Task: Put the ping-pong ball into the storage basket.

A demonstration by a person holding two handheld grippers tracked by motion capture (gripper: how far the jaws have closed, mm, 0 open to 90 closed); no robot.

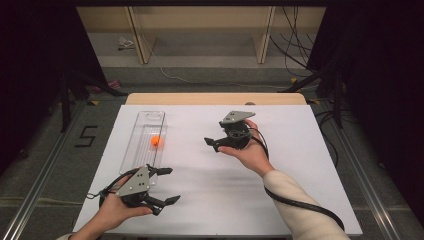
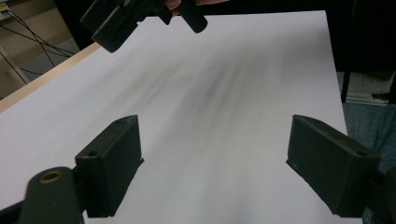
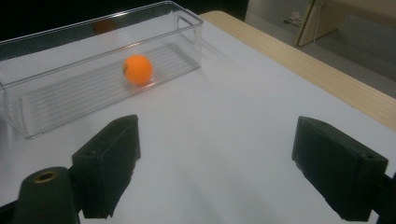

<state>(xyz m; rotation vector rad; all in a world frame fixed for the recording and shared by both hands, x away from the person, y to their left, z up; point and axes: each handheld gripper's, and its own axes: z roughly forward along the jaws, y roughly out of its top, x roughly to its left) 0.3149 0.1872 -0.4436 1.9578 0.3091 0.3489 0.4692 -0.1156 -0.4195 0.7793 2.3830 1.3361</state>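
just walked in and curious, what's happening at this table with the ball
A person holds a gripper in each hand over a white table. An orange ball sits inside a clear tray at the table's left side. Both the left gripper and the right gripper are open and hold nothing; the right one points toward the tray.

Left end of the bin (image 3: pixel 28 100) cut off by the frame edge. Marking on the ball (image 3: pixel 137 69) too small to read. Right hand-held gripper (image 2: pixel 140 16) cropped at the top edge, its jaw tips blurred.
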